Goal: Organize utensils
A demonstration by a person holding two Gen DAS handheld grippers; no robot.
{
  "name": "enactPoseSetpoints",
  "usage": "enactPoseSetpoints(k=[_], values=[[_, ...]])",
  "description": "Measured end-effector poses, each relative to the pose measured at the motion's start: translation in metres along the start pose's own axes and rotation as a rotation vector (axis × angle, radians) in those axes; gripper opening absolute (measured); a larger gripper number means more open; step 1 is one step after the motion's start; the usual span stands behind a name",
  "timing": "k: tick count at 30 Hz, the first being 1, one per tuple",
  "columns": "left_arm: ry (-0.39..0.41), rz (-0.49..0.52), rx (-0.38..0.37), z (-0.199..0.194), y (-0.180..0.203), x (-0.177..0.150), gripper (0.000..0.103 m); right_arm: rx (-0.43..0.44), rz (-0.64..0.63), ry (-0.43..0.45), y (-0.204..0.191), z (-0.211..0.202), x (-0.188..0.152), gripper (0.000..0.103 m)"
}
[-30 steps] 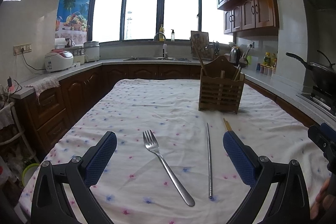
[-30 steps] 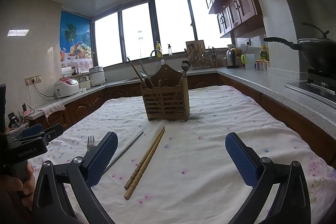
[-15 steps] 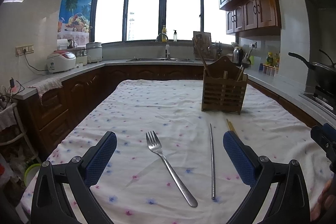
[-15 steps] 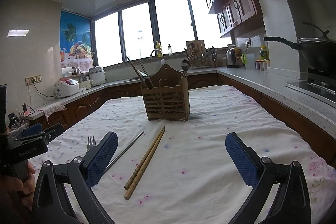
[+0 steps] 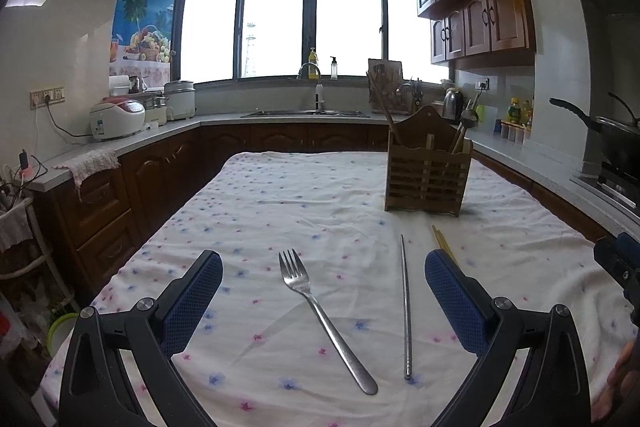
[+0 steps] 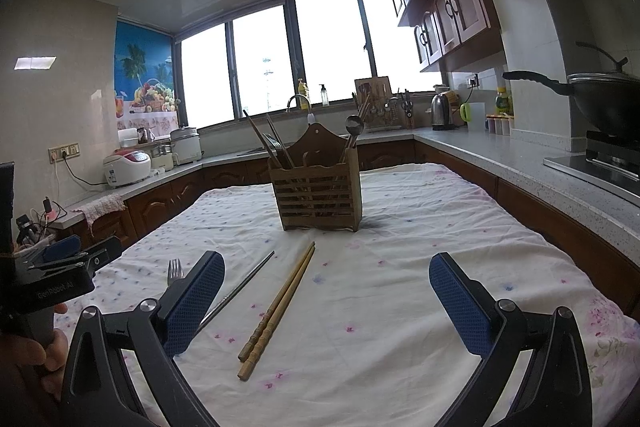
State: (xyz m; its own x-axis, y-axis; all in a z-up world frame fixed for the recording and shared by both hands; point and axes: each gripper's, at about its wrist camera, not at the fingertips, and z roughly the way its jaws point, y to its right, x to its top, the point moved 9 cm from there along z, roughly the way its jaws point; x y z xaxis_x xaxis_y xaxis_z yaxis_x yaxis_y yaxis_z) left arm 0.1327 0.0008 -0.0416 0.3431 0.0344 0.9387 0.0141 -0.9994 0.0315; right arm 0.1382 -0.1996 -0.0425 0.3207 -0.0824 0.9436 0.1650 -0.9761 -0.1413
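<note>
A steel fork [image 5: 324, 315] lies on the flowered tablecloth between the fingers of my open left gripper [image 5: 324, 267], which hovers above it. A steel chopstick [image 5: 406, 303] lies to its right, and wooden chopsticks [image 5: 442, 243] peek out past the right finger. In the right wrist view the wooden chopstick pair [image 6: 280, 307] lies left of centre, with the steel chopstick [image 6: 240, 287] and fork [image 6: 175, 271] further left. My right gripper [image 6: 326, 267] is open and empty above the cloth. A slatted wooden utensil holder [image 5: 426, 171] [image 6: 318, 191] stands further back, holding several utensils.
The table's cloth [image 6: 420, 267] ends at a left edge [image 5: 160, 227] beside dark cabinets. A counter with a stove and wok [image 6: 600, 99] runs along the right. The left gripper's body [image 6: 52, 279] shows at the right wrist view's left edge.
The left gripper has drifted slightly back and left, so the fork and steel chopstick sit a little further right and higher in its view. The right gripper has not moved.
</note>
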Motion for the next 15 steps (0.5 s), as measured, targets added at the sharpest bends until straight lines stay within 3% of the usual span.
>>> enactPoseSetpoints(k=[15], values=[[0.020,0.032,0.001,-0.0035,0.0042,0.0002,0.102,0.001,0.005,0.003,0.0000,-0.0006,-0.0004,0.103]])
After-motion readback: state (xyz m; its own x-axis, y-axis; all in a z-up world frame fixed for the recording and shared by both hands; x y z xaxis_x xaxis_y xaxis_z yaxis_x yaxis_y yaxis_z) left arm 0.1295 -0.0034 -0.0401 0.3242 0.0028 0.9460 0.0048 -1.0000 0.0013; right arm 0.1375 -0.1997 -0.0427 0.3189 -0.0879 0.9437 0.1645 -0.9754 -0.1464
